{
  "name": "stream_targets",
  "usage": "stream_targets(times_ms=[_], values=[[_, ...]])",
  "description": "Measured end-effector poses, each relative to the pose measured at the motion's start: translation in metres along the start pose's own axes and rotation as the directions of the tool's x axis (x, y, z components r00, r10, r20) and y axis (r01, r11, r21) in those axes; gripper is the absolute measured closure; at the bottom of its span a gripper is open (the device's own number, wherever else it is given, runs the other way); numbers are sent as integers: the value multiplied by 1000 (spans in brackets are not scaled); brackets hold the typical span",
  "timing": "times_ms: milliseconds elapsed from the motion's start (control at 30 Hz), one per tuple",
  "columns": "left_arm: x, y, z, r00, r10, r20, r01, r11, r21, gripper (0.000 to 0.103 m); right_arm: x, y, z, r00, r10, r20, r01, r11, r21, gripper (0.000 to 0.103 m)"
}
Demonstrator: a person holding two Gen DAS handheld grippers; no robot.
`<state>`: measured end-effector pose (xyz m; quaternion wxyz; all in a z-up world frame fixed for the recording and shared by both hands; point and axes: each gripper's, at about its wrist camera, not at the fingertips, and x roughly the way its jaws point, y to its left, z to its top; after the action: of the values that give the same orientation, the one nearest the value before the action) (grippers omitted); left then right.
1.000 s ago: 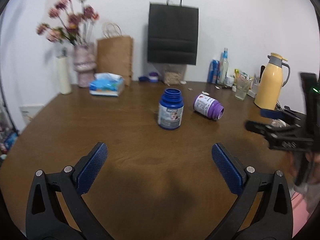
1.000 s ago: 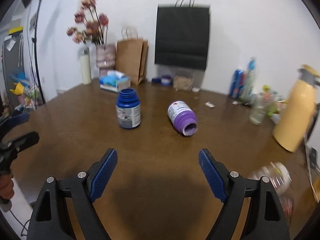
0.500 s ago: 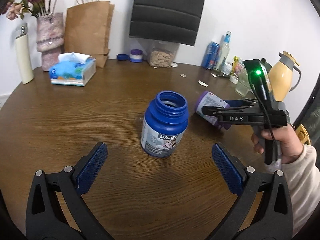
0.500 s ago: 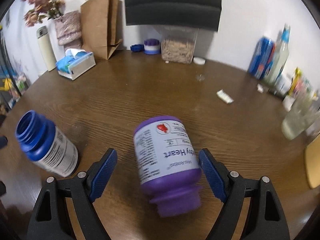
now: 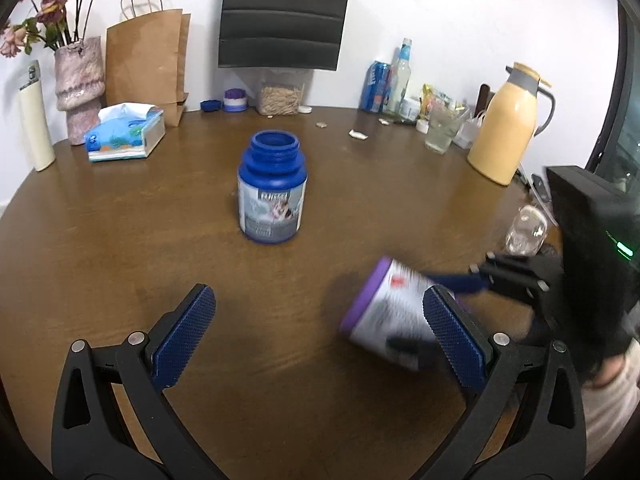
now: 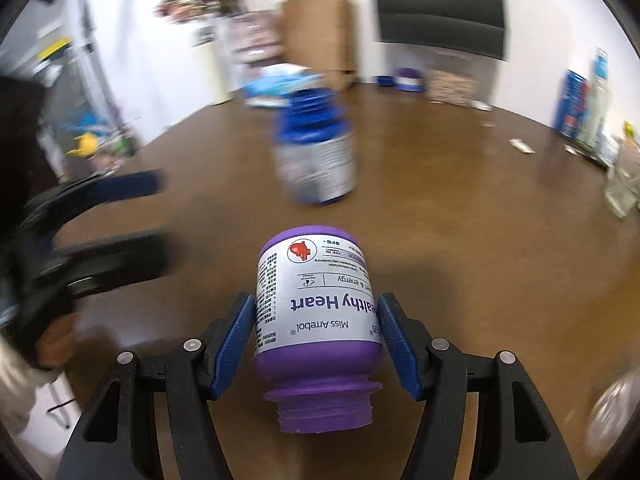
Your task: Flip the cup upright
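Note:
The purple bottle [image 6: 316, 280], open-mouthed and lidless, is clamped between the blue pads of my right gripper [image 6: 316, 312], base pointing away and mouth toward the camera. In the left wrist view the same purple bottle [image 5: 384, 312] is blurred and tilted, and seems to hang just above the brown table [image 5: 120, 240] at the right. A blue bottle [image 5: 272, 196] stands upright with its mouth open at mid-table, also seen as the blue bottle [image 6: 316, 160] beyond the purple one. My left gripper [image 5: 316, 308] is open and holds nothing.
At the back left are a tissue box [image 5: 124, 136], a pink vase [image 5: 80, 88] and a paper bag [image 5: 148, 60]. A yellow thermos [image 5: 504, 128], a glass [image 5: 442, 132] and cans line the back right. A clear object [image 5: 524, 232] lies near the right edge.
My right gripper has shut on the purple bottle and carried it toward me and off the table. The left gripper drew back a little and stayed open.

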<state>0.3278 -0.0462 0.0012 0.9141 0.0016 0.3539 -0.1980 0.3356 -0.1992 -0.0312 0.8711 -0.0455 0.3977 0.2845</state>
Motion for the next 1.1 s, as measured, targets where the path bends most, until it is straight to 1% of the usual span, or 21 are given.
stream_targets(times_ms=[100,200,267,333,367,400,433,467,500,567,700,767,833,867,900,933,967,1000,1033,1067,1100], values=[[-3,-1,-4,999,38,0,-38,999,8,0,0,27,-10,998,70,3,-69,996,-47,35],[-6,7,-5,1000,18,5,-17,999,-39,2,5,47,-14,997,75,5,-74,990,-118,35],[-6,10,-7,1000,27,-1,-27,998,-63,11,7,51,-14,994,108,3,-107,987,-121,35],[-1,13,-9,999,25,-26,-27,996,-90,23,10,56,-17,989,150,2,-149,980,-129,34],[2,13,-11,999,23,-39,-27,995,-96,27,9,58,-18,988,154,5,-152,979,-133,34],[5,13,-12,998,30,-56,-36,994,-100,36,9,58,-19,988,153,12,-150,979,-135,34],[11,12,-14,996,43,-79,-50,994,-95,41,8,57,-20,988,154,16,-150,980,-132,34],[12,10,-16,996,45,-79,-53,994,-91,41,8,55,-21,988,152,18,-149,981,-121,34],[11,10,-17,996,55,-72,-62,994,-88,41,6,52,-21,989,144,23,-140,984,-110,32],[9,7,-20,995,72,-63,-77,995,-70,41,1,41,-24,990,135,37,-132,988,-73,23],[-2,5,-27,993,112,-48,-114,993,-43,41,-14,19,-35,989,130,73,-130,992,-3,22],[-6,5,-28,990,130,-48,-132,991,-35,41,-18,10,-42,992,92,82,-95,995,28,22],[-9,4,-29,989,134,-58,-136,990,-32,41,-16,-1,-47,996,28,84,-34,997,64,22],[-10,3,-29,990,130,-62,-133,991,-32,41,-16,-4,-47,996,23,87,-30,996,79,22],[-14,2,-28,991,117,-60,-119,992,-39,38,-17,-9,-47,995,33,90,-43,994,105,22],[-17,0,-26,994,98,-54,-101,994,-43,31,-16,-13,-46,993,55,100,-68,990,127,22],[-20,-1,-24,996,74,-47,-76,996,-45,27,-18,-14,-47,993,57,106,-71,989,132,22],[-24,-5,-20,999,38,-39,-40,998,-42,19,-18,-15,-47,992,46,114,-62,988,139,22],[-24,-8,-18,999,15,-39,-16,999,-37,13,-19,-16,-47,992,42,121,-60,987,149,23],[-22,-13,-15,999,-12,-49,11,1000,-27,13,-21,-17,-48,991,42,130,-63,985,159,23],[-15,-19,-12,996,-42,-83,42,999,-2,13,-22,-19,-49,989,45,142,-70,983,170,23]])
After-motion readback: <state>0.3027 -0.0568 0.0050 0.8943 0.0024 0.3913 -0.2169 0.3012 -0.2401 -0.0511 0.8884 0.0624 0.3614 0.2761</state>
